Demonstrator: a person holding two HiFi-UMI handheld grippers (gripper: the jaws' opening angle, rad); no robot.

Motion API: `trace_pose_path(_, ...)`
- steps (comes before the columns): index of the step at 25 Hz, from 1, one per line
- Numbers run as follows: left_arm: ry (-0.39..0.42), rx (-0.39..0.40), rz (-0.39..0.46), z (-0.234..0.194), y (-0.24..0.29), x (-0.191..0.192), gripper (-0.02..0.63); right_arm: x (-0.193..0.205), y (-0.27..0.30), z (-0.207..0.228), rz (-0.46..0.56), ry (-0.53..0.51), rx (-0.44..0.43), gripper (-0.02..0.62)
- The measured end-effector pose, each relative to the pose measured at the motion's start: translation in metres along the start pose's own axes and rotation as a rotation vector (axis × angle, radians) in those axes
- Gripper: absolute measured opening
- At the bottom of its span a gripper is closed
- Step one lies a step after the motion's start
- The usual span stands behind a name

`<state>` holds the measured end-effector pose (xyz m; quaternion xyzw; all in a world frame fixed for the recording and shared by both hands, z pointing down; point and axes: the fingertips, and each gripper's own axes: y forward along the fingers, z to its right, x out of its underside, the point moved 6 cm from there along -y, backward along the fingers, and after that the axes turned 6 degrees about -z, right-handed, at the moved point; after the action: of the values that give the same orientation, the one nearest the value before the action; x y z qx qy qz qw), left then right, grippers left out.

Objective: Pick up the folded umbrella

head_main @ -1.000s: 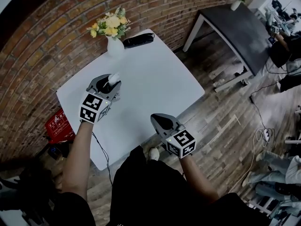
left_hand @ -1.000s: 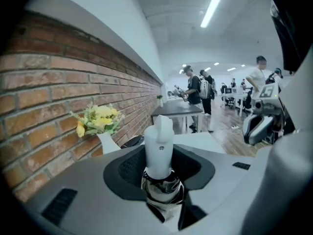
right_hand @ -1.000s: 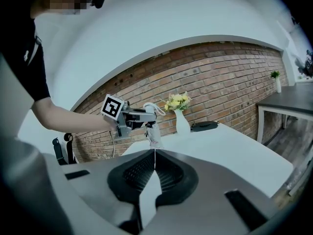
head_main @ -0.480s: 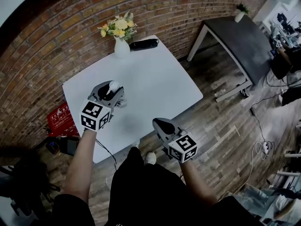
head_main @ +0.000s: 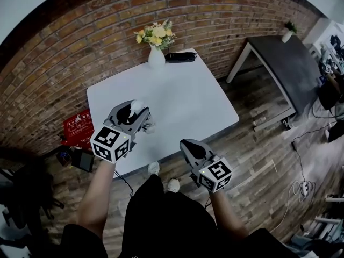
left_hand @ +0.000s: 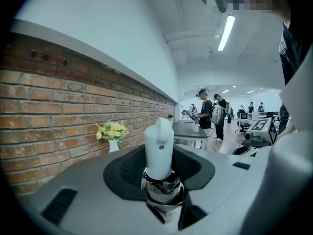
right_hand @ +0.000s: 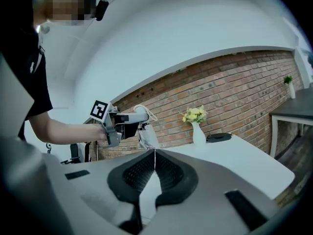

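2 tongs hang by the white table [head_main: 177, 98]. Left tongs [head_main: 140, 116] pinch the folded umbrella [left_hand: 158, 153], white handle up, in the air over the table's near edge. Right tongs [right_hand: 154, 152] are pressed together, empty.

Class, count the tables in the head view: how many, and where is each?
2. The white table stands against the brick wall, before the person; the dark table stands to its right. More may hide at the cluttered right edge.
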<state>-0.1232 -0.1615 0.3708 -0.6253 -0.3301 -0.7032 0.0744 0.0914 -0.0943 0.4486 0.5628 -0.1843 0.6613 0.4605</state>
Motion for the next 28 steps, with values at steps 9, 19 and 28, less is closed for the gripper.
trace_pose_path(9, -0.040, -0.032, 0.040, 0.000, -0.037, -0.005, 0.164, -0.039, 0.002, -0.019, 0.086, -0.037, -0.037, 0.023)
trace_pose_path(19, -0.025, -0.033, 0.041, -0.013, -0.085, -0.001, 0.164, -0.067, 0.015, -0.039, 0.149, -0.065, 0.006, 0.023)
trace_pose_path(28, -0.052, -0.047, 0.037, -0.037, -0.128, 0.018, 0.165, -0.070, 0.015, -0.061, 0.170, -0.024, 0.064, 0.022)
